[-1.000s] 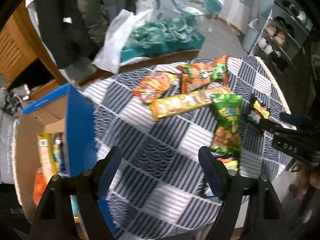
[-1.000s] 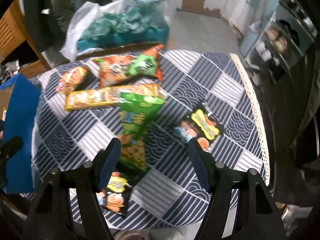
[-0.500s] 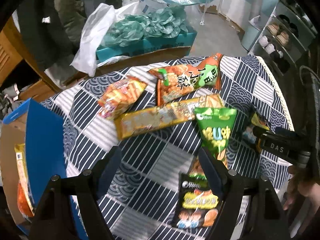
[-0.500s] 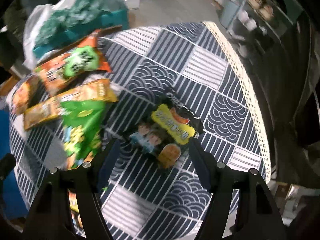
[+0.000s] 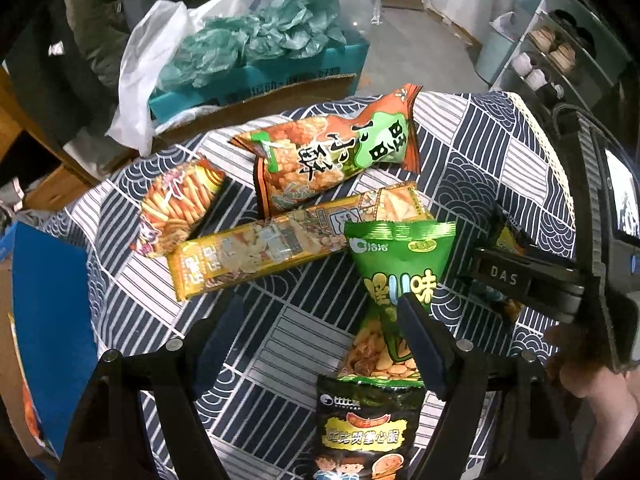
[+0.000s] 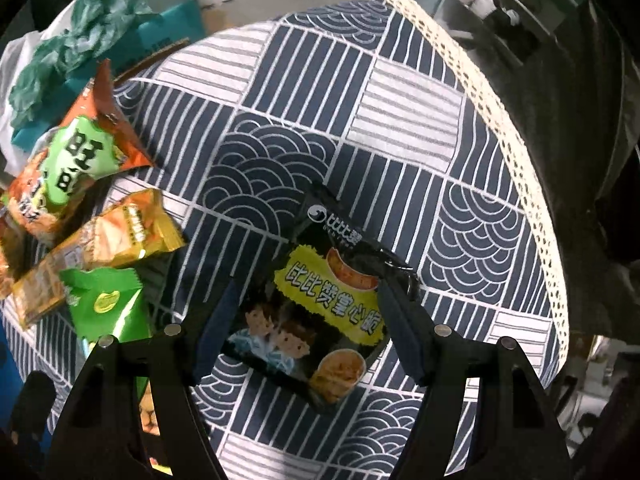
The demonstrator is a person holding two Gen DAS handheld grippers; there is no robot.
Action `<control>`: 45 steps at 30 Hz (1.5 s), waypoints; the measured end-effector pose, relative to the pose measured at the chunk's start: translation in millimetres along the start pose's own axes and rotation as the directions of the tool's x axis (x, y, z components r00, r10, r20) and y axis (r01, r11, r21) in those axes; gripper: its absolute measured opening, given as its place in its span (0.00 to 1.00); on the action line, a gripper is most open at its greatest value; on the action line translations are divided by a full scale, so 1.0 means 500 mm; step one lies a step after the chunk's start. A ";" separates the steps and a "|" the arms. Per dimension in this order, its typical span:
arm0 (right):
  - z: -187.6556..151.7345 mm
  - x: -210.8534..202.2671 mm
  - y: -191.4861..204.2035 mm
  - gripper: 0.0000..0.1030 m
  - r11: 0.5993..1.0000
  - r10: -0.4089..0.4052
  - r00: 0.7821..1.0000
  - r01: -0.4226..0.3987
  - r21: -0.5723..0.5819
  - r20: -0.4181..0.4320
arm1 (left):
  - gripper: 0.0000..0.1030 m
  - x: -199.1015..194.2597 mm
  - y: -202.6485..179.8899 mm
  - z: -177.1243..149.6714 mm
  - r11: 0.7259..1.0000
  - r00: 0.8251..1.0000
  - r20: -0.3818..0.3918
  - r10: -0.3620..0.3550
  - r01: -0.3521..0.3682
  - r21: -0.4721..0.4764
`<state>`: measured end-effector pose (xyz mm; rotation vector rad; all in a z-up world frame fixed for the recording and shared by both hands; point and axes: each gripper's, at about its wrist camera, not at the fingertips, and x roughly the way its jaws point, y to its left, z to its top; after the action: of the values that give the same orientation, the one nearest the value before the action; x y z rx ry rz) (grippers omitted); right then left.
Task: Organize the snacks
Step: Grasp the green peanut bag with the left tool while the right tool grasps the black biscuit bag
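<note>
Several snack packets lie on a blue-and-white patterned tablecloth (image 6: 360, 100). My right gripper (image 6: 308, 306) points straight down, open, with a black packet (image 6: 320, 304) lying flat between its fingers, pads apart from it. My left gripper (image 5: 318, 316) is open above bare cloth, its right finger over a green bean packet (image 5: 400, 280). Beyond it lie a long yellow packet (image 5: 288, 244), an orange-green cracker bag (image 5: 332, 160) and an orange stick-snack packet (image 5: 180, 204). A second black packet (image 5: 364, 428) lies nearest the left camera. One of the right gripper's fingers (image 5: 504, 276) shows at the right.
A blue-sided cardboard box (image 5: 52, 320) stands off the table's left. Behind the table sits a teal box stuffed with plastic bags (image 5: 260, 60). The lace-trimmed cloth edge (image 6: 520, 200) drops off at the right, beside a shoe rack (image 5: 560, 52). A person's hand (image 5: 580, 368) holds the right gripper.
Both grippers sank toward the table. The left one swung away from the blue box toward the packets. The right one moved over the black packet and rolled.
</note>
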<state>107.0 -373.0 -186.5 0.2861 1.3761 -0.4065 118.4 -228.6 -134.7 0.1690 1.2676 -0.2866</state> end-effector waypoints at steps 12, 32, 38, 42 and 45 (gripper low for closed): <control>-0.047 0.020 0.017 0.75 0.984 -0.119 0.993 0.117 -0.135 -0.003 | 0.78 0.030 -0.014 -0.011 0.999 0.998 -0.040 -0.048 0.047 -0.024; -0.044 0.026 -0.075 0.93 0.999 -0.001 1.000 0.002 0.034 -0.024 | 0.78 0.067 -0.052 -0.017 0.997 0.994 -0.082 -0.078 0.076 -0.022; -0.035 0.054 -0.060 0.96 0.996 -0.082 0.996 0.083 0.015 -0.034 | 0.78 0.105 -0.067 -0.023 0.996 0.988 -0.131 -0.087 0.083 -0.032; -0.042 0.063 -0.066 0.96 0.996 -0.088 0.996 0.089 0.030 -0.034 | 0.75 0.115 -0.069 -0.028 0.994 0.986 -0.122 -0.111 0.108 -0.031; -0.045 0.054 -0.083 0.86 0.996 -0.085 0.996 0.086 0.024 -0.025 | 0.45 0.115 -0.071 -0.031 0.990 0.982 -0.124 -0.142 0.141 -0.019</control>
<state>72.4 -403.6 -215.4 0.2539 1.4106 -0.4932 108.9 -265.0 -193.1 0.0889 1.4080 -0.3966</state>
